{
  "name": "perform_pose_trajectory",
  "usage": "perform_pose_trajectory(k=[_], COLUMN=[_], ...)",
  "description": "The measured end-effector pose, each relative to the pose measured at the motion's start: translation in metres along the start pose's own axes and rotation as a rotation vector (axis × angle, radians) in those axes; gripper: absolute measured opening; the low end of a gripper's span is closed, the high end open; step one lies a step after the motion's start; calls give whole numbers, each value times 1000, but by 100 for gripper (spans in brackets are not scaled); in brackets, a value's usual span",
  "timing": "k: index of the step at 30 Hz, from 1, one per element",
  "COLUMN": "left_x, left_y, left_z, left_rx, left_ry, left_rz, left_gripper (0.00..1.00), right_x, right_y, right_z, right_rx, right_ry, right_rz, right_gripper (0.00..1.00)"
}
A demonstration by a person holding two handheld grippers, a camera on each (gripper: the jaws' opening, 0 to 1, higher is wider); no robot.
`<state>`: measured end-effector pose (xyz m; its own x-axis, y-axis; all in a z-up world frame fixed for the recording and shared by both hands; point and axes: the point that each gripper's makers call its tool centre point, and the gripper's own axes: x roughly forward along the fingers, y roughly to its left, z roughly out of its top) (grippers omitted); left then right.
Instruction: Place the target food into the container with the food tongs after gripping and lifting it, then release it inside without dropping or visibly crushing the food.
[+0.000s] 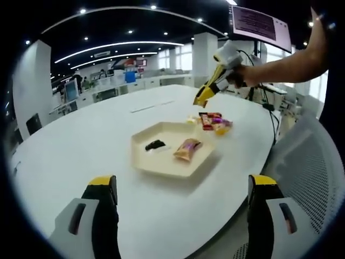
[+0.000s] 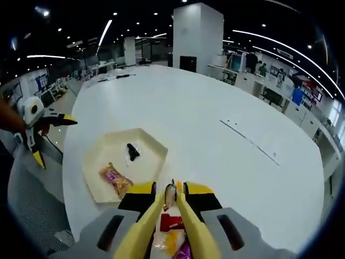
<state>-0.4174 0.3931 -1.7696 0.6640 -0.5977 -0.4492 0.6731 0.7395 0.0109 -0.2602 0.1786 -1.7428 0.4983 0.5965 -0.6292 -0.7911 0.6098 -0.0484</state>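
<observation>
Left tool (image 1: pixel 180 202): spread wide, empty, above table (image 1: pixel 81 156).
Right tool (image 2: pixel 170 200): tongs (image 2: pixel 172 221) nearly closed, above snack pile (image 2: pixel 171 237).
Tray (image 2: pixel 102 148): two snacks inside.

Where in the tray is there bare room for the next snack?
Inside the tray, the corner nearest the white table's far side, beyond the black packet, is bare. The orange snack bag crowds the near side; the snack pile sits outside.
</observation>
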Motion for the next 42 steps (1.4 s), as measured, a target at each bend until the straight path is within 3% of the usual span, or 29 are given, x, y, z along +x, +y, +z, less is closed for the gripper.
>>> perform_pose_trajectory(k=[16, 42], left_x=[0, 0], left_y=[-1, 0], left_z=[1, 1], left_rx=[-1, -18], left_ry=[-2, -8], left_rz=[-5, -7], left_gripper=[97, 99], right_x=[6, 50], right_y=[8, 66], right_z=[19, 78], right_rx=[-26, -142], right_ry=[-18, -50], right_rz=[22, 138], right_gripper=[19, 19])
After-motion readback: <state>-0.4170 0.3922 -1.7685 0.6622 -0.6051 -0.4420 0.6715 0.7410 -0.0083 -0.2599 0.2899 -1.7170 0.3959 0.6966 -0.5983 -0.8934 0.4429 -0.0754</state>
